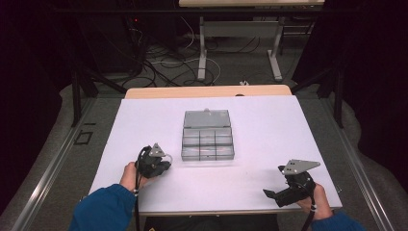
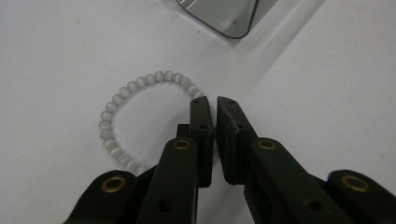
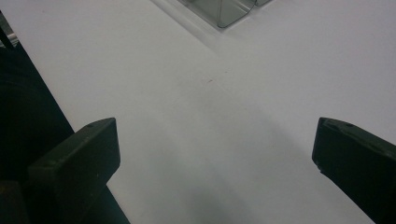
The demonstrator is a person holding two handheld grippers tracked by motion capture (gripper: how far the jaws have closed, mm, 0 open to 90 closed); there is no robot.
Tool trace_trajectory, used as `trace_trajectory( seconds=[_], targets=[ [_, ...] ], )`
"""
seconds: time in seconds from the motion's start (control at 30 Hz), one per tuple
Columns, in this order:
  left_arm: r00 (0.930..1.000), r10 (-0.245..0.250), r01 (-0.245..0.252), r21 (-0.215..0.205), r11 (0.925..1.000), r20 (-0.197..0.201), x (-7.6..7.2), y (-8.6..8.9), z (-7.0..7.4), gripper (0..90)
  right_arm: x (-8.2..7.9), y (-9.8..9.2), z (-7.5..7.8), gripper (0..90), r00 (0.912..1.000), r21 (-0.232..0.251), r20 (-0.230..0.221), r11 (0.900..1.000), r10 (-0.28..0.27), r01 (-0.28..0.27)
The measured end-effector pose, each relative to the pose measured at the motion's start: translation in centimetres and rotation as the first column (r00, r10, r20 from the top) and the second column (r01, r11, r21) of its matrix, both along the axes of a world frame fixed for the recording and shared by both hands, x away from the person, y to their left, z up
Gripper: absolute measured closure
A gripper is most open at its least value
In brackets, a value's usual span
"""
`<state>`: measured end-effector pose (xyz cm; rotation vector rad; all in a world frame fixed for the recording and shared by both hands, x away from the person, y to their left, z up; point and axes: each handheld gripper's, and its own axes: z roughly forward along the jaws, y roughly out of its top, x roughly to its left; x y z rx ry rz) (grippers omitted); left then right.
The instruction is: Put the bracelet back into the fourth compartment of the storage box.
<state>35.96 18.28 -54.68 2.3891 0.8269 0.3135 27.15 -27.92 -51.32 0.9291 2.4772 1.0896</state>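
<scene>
The left gripper view gives what the high view blurs: a bracelet point(image 2: 140, 116) of pale, milky green-white round beads lying flat in a loop on the white surface point(image 2: 56, 51). The left hand-held gripper point(image 2: 211, 103) has its jaws drawn together at the loop's 3 o'clock side, and they seem to pinch the strand there, though the beads at that spot are hidden behind the jaw tips. In the high view the bracelet is no more than a faint pale curve beside the left hand-held gripper point(image 1: 161, 161), at about 8 o'clock from the box point(image 1: 207, 135).

There is one bracelet, one box and two hand-held grippers. The box is clear grey plastic, its lid standing open at the far side, with what look like six compartments.

The right hand-held gripper point(image 3: 215, 154) has its jaws wide apart over bare surface, with a corner of the box at 12 o'clock. In the high view it sits at about 4 o'clock from the box, well apart.
</scene>
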Motion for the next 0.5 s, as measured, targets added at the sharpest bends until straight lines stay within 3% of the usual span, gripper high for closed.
trace_trajectory(
  seconds=[0.07, 0.5],
  targets=[
    [0.9999, -0.005, 0.005, 0.006, 1.0, -0.01, 0.0, 0.1, 0.2, 85.4, 0.0, 0.0, 0.0, 0.5, 1.0, 0.0, 0.0, 1.0, 0.0, 0.0],
    [0.9989, 0.016, -0.016, -0.011, 0.9998, 0.043, -0.4, 0.4, 1.3, 85.5, 0.0, 0.0, 0.1, 0.5, 1.0, -0.007, -0.006, 1.0, 0.002, -0.002]
  ],
)
